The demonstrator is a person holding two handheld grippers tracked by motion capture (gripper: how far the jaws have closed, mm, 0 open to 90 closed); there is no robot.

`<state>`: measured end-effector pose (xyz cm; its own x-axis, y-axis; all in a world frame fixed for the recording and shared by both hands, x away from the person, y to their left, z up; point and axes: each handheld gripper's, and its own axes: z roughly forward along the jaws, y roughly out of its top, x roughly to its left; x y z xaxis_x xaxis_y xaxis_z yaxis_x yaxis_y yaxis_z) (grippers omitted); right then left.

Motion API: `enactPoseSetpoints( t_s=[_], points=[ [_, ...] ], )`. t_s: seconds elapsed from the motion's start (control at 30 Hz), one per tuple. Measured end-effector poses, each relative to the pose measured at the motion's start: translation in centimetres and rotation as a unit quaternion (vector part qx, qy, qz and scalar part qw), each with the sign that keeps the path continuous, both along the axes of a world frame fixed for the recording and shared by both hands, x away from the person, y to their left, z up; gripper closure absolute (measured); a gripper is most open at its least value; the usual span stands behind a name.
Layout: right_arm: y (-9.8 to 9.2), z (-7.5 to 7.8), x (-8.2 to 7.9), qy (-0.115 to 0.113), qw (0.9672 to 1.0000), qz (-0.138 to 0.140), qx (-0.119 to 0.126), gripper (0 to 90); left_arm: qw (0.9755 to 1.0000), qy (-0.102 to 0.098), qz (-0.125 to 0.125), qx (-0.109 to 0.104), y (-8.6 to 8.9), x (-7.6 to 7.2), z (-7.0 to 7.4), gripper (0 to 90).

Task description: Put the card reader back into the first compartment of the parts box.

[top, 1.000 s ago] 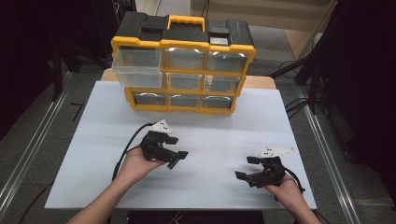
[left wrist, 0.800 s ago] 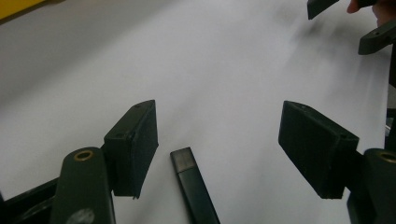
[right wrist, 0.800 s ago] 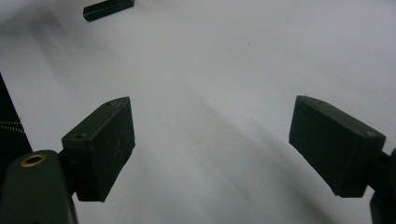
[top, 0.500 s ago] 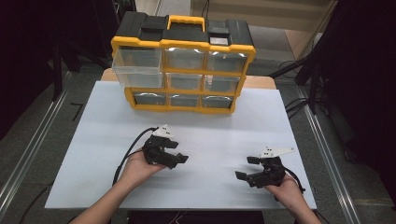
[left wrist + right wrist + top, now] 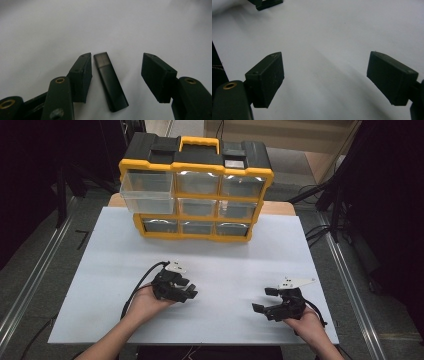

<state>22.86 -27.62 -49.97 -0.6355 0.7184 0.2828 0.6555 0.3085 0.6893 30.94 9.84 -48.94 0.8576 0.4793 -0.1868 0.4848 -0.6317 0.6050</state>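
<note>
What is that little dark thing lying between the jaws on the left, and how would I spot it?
Start at the white table in front of the yellow-and-black drawer organizer. Near its front edge, the left gripper has just been closing its jaws around a small black stick, like a USB drive. It lies flat, untouched, the sole loose object there.

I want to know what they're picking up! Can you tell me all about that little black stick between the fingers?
The little black stick is a slim, flat bar, like a USB stick, seemingly smooth dark plastic with a slightly greyer cap end. It lies flat on the white table, slightly slanted. The left gripper straddles it; its fingers have just been closing but are not pressing it yet, one side close, the other clearly apart.
</note>
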Motion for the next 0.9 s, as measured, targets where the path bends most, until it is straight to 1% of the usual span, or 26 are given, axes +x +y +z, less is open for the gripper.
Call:
enactPoseSetpoints(
  t_s=[0.07, 0.1, 0.13, 0.17, 0.23, 0.27, 0.3, 0.37, 0.47, 0.5, 0.6, 0.67, 0.77, 0.8, 0.83, 0.87, 0.9],
  points=[
    [0.0, 0.0, 0.0, -0.001, 1.0000, 0.001, -0.001, 12.6, 1.0000, 0.003, 0.001, 0.004, 0.0, -0.1, -0.2, 46.9],
    [0.0, 0.0, 0.0, -0.001, 1.0000, 0.001, -0.004, 12.6, 0.9999, 0.007, 0.001, 0.010, -0.1, -0.2, -0.4, 48.0],
    [0.0, 0.0, 0.0, -0.001, 1.0000, 0.001, -0.004, 12.6, 0.9999, -0.004, 0.004, 0.015, -0.1, -0.4, -0.5, 50.1],
    [0.0, 0.0, 0.0, 0.000, 1.0000, 0.000, -0.003, 12.6, 0.9998, -0.007, 0.008, 0.016, -0.2, -0.4, -0.5, 51.0],
    [0.0, 0.0, 0.0, -0.001, 1.0000, 0.000, -0.004, 12.6, 0.9995, -0.018, 0.014, 0.023, -0.2, -0.5, -0.5, 56.2],
    [0.0, 0.0, 0.0, -0.001, 1.0000, 0.000, -0.004, 12.6, 0.9995, -0.018, 0.014, 0.023, -0.2, -0.5, -0.5, 59.1],
    [0.0, 0.0, 0.0, -0.001, 1.0000, 0.000, -0.004, 12.6, 0.9992, -0.025, 0.015, 0.028, -0.3, -0.6, -0.5, 59.1],
    [0.0, 0.0, 0.0, -0.001, 1.0000, -0.001, -0.005, 12.6, 0.9988, -0.032, 0.017, 0.032, -0.2, -0.6, -0.5, 65.5],
    [0.1, -0.1, 0.0, -0.002, 0.9999, -0.004, -0.009, 12.6, 0.9984, -0.039, 0.019, 0.037, -0.3, -0.7, -0.5, 70.6],
    [0.0, -0.1, 0.0, -0.003, 0.9999, -0.004, -0.011, 12.6, 0.9983, -0.040, 0.019, 0.038, -0.3, -0.8, -0.5, 71.0],
    [0.0, -0.1, 0.0, -0.004, 0.9999, -0.003, -0.013, 12.6, 0.9986, -0.035, 0.018, 0.036, -0.3, -0.7, -0.5, 74.8],
    [0.0, -0.1, 0.0, -0.004, 0.9999, -0.003, -0.013, 12.6, 0.9990, -0.026, 0.015, 0.032, -0.2, -0.4, -0.5, 75.0],
    [0.0, -0.1, 0.0, -0.004, 0.9999, -0.002, -0.012, 12.6, 0.9992, -0.023, 0.009, 0.031, 0.0, -0.2, -0.5, 75.1],
    [0.0, -0.1, 0.0, -0.003, 0.9999, -0.002, -0.011, 12.6, 0.9996, -0.018, 0.002, 0.022, 0.2, 0.0, -0.6, 75.1],
    [0.0, -0.1, 0.0, -0.003, 0.9999, -0.002, -0.011, 12.6, 0.9996, -0.018, 0.002, 0.022, 0.2, 0.0, -0.6, 75.1],
    [0.0, -0.1, 0.0, -0.002, 0.9999, -0.002, -0.010, 12.6, 0.9999, -0.003, 0.000, 0.011, 0.5, 0.4, -0.6, 75.2],
    [0.0, -0.1, 0.0, -0.003, 0.9999, -0.001, -0.010, 12.6, 1.0000, 0.006, 0.002, 0.006, 0.6, 0.6, -0.6, 75.2]
  ],
)
